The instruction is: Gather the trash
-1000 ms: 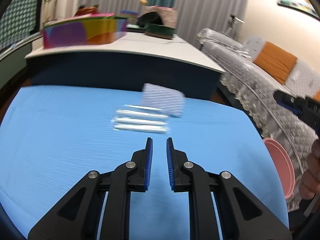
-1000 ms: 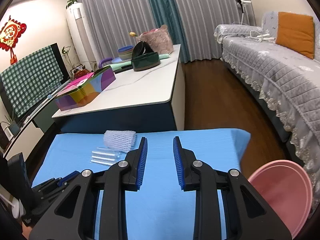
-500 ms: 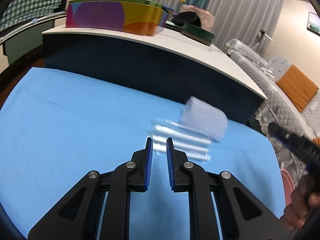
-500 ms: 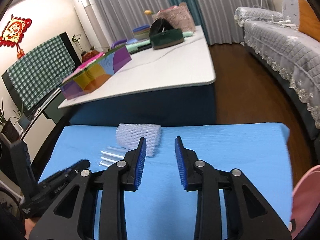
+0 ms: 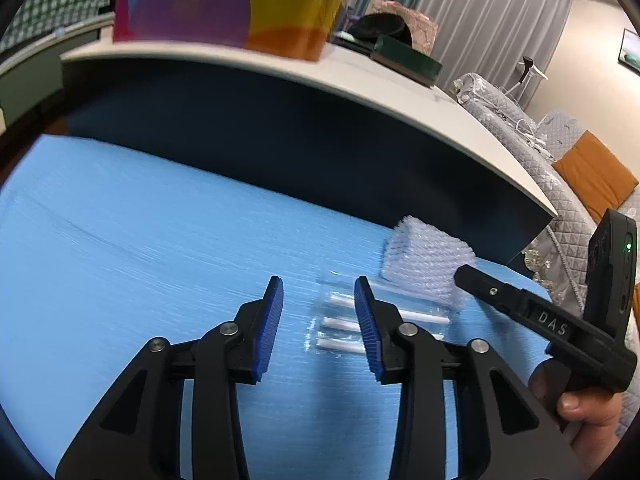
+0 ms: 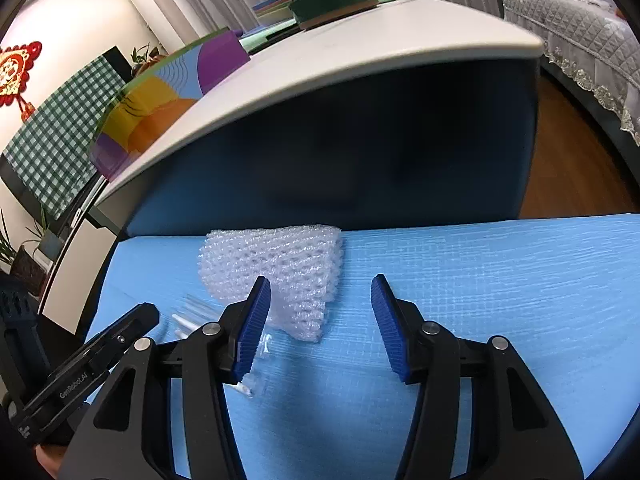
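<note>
Trash lies uncollected on the blue table (image 5: 140,248): a clear packet of white sticks (image 5: 340,322) just ahead of the left tool (image 5: 319,316), foam netting (image 6: 276,268) just ahead of the right tool (image 6: 320,320). Both tools' jaws are opening, empty; every pickup remains.

The foam net (image 6: 280,268) is white, soft mesh. The wrapper (image 5: 340,320) is clear glossy plastic. The blue cloth (image 6: 480,280) is matt, finely woven.
</note>
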